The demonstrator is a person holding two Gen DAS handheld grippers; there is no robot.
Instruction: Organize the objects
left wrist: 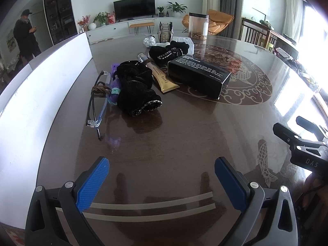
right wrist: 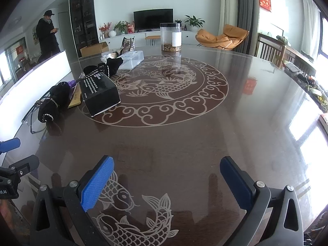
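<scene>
Left wrist: black box [left wrist: 199, 75] well beyond spread jaws (empty) — untouched.

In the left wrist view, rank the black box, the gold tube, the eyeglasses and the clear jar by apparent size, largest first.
1. black box
2. eyeglasses, long but thin
3. gold tube
4. clear jar

The jar stands farthest away, so its rank is unsure; eyeglasses and tube look close.

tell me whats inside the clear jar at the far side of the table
The clear jar holds a shallow layer of brownish bits at the bottom; the rest looks empty. A white label hides part of the inside.
</scene>
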